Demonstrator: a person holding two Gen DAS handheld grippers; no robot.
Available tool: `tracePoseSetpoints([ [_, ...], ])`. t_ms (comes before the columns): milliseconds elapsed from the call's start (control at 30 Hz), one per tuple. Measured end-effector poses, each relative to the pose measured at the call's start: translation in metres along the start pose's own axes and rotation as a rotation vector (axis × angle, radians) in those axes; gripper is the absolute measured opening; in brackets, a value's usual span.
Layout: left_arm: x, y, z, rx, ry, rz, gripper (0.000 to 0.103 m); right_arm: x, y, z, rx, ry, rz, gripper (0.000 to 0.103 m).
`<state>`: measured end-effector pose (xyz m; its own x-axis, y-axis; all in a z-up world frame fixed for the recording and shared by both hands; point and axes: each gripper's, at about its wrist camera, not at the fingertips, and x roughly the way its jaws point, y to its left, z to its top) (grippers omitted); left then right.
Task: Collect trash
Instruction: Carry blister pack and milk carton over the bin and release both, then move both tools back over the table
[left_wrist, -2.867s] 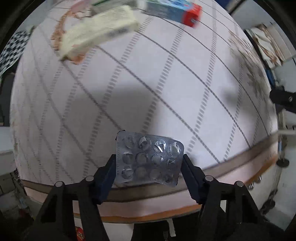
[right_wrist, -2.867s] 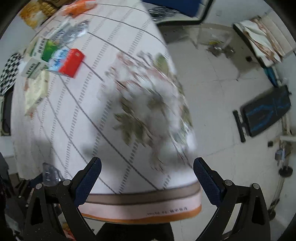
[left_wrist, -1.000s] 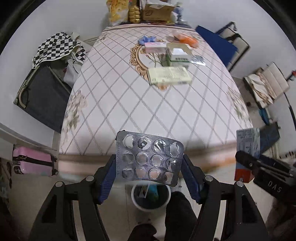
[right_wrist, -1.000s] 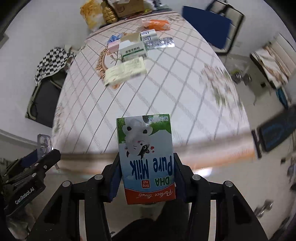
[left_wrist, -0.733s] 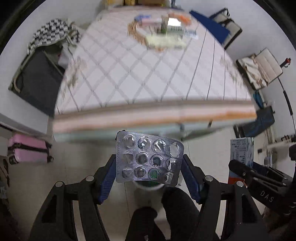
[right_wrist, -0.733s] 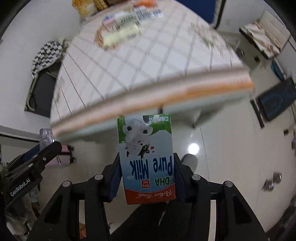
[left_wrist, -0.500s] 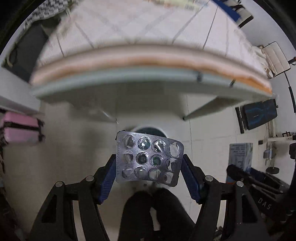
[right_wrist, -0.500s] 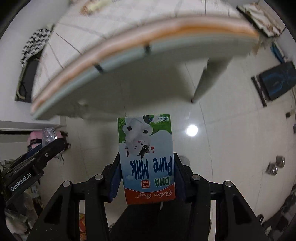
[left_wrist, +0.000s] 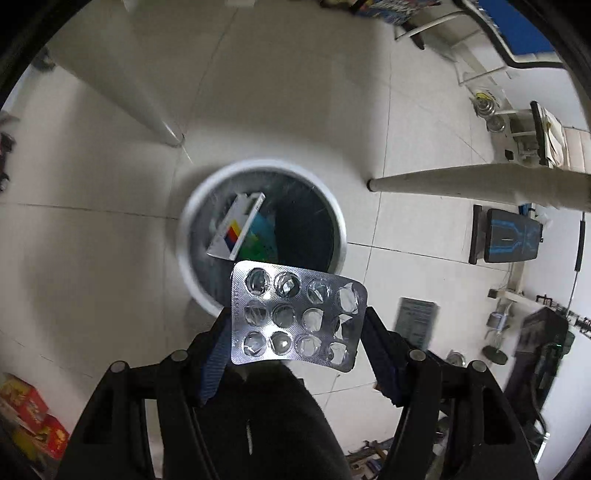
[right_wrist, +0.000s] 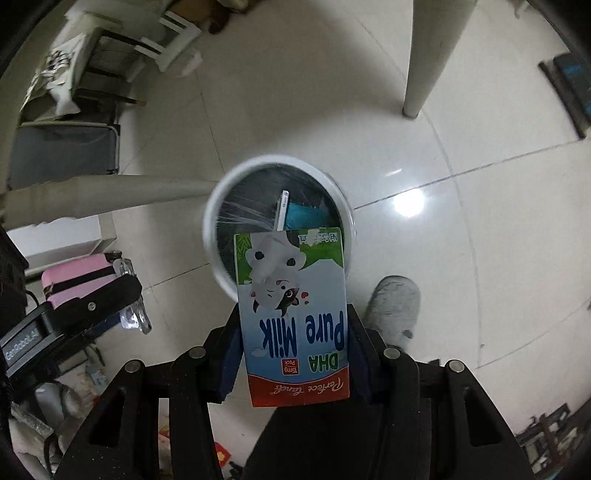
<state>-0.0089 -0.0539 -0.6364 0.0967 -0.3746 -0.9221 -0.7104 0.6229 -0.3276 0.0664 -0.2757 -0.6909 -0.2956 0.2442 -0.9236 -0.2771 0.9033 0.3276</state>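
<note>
The empty pill sheet (left_wrist: 295, 314) sits pinched in the left gripper (left_wrist: 295, 332), right above the near rim of the round white bin (left_wrist: 192, 266). The right gripper (right_wrist: 291, 339) squeezes a milk carton (right_wrist: 291, 317) over that bin (right_wrist: 212, 221). Bare floor (left_wrist: 92, 240) lies around it; two table legs (left_wrist: 461, 181) stand nearby.

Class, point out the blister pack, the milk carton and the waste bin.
blister pack (left_wrist: 295, 314), left wrist view, middle of foil.
milk carton (right_wrist: 295, 325), right wrist view, printed front.
waste bin (right_wrist: 218, 199), right wrist view, white rim.
</note>
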Motion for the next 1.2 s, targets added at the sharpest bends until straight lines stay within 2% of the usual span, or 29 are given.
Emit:
tracePoseSetpoints([
  [200, 0.037, 0.016, 0.011, 0.035, 0.012, 0.039, 0.076, 0.068, -0.011, 0.02, -0.034, 0.02, 0.026, 0.053],
  [267, 0.038, 0.024, 0.012, 0.027, 0.006, 0.049, 0.103, 0.082, -0.011, 0.027, -0.044, 0.031, 0.033, 0.054],
  [300, 0.035, 0.03, 0.012, 0.023, -0.002, 0.059, 0.103, 0.09, -0.011, 0.029, -0.046, 0.037, 0.037, 0.057],
  [333, 0.034, 0.034, 0.012, 0.021, -0.013, 0.072, 0.103, 0.095, -0.012, 0.03, -0.049, 0.04, 0.036, 0.063],
  [367, 0.032, 0.038, 0.011, 0.022, -0.025, 0.097, 0.103, 0.099, -0.013, 0.032, -0.052, 0.039, 0.036, 0.083],
  [400, 0.027, 0.04, 0.009, 0.03, -0.042, 0.14, 0.103, 0.1, -0.011, 0.031, -0.057, 0.036, 0.023, 0.098],
  [467, 0.019, 0.041, 0.004, 0.043, -0.071, 0.203, 0.103, 0.098, -0.006, 0.03, -0.077, 0.026, -0.019, 0.101],
  [533, 0.006, 0.038, -0.004, 0.073, -0.103, 0.295, 0.103, 0.094, 0.001, 0.025, -0.106, 0.016, -0.096, 0.102],
  [600, -0.007, 0.034, -0.013, 0.104, -0.13, 0.369, 0.103, 0.085, 0.009, 0.018, -0.136, -0.002, -0.164, 0.103],
  [700, -0.026, 0.03, -0.027, 0.131, -0.144, 0.417, 0.103, 0.064, 0.022, 0.007, -0.185, -0.032, -0.249, 0.103],
  [1000, -0.095, 0.01, -0.065, 0.121, -0.176, 0.403, 0.103, -0.012, 0.056, -0.022, -0.23, -0.058, -0.316, 0.103],
  [1200, -0.139, -0.011, -0.081, 0.139, -0.199, 0.4, 0.103, -0.085, 0.079, -0.048, -0.237, -0.095, -0.324, 0.102],
])
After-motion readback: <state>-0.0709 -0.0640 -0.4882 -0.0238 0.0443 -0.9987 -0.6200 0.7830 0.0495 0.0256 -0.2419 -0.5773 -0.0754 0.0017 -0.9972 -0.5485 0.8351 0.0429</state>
